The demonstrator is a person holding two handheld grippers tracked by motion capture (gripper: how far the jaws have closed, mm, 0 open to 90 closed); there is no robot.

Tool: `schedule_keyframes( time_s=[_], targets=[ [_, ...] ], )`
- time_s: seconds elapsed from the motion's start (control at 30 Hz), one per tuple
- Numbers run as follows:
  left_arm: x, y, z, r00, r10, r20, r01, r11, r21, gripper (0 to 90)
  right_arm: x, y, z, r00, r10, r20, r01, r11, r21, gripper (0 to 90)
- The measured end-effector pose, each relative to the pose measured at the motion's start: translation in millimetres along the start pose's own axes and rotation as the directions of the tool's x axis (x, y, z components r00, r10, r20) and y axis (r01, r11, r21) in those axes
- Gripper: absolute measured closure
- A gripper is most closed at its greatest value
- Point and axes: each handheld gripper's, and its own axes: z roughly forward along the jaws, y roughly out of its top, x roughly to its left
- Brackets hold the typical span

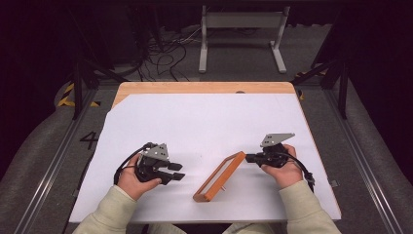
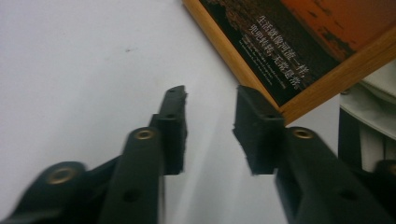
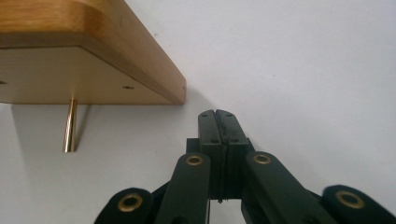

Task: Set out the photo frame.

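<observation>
A wooden picture frame (image 1: pixel 220 177) stands tilted on the white table cover (image 1: pixel 204 122), propped on a thin brass leg (image 3: pixel 70 126). Its front carries a dark and orange print with small white text (image 2: pixel 289 42); its pale back board (image 3: pixel 70 74) faces my right gripper. My left gripper (image 1: pixel 178 171) rests left of the frame, open, nothing between its jaws, also seen as left gripper (image 2: pixel 210 100). My right gripper (image 1: pixel 249 158) sits at the frame's far right corner, shut and empty, the right gripper (image 3: pixel 217 114) just below that corner.
The white cover lies on a wooden table (image 1: pixel 204 87). Beyond it on the floor are a white metal stand (image 1: pixel 241 34) and loose cables (image 1: pixel 165 56). A person's hands and pale sleeves (image 1: pixel 117 209) come in from the bottom edge.
</observation>
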Motion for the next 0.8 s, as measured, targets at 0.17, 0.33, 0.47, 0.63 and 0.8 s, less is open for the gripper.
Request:
schedule_keyframes(
  time_s=[0.17, 0.33, 0.47, 0.63, 0.8],
  targets=[
    [1.1, -2.5, 8.0, 0.9997, -0.024, 0.002, 0.024, 0.9997, 0.009, 89.6, 0.2, -3.2, -9.2, 1.0, 0.005, 0.008, -0.005, 1.0, -0.013, 90.0],
    [-2.7, -1.4, 17.3, 0.9992, 0.001, 0.04, -0.003, 0.9986, 0.052, 89.8, 2.4, -3.6, -17.0, 1.0, 0.0, 0.01, 0.0, 1.0, -0.021, 90.0],
    [-5.9, -1.1, 23.7, 0.9979, 0.013, 0.064, -0.019, 0.9954, 0.094, 89.8, 4.5, -3.1, -20.8, 1.0, -0.003, 0.007, 0.003, 1.0, -0.024, 90.0],
    [-13.1, 1.5, 34.3, 0.9919, 0.046, 0.118, -0.063, 0.9879, 0.142, 89.9, 6.7, -2.8, -25.6, 1.0, -0.007, 0.004, 0.007, 0.999, -0.031, 90.0],
    [-20.0, 4.3, 46.4, 0.987, 0.057, 0.15, -0.085, 0.9792, 0.184, 89.8, 9.3, -2.2, -28.0, 0.9999, -0.016, -0.001, 0.016, 0.999, -0.037, 90.0]
  ],
)
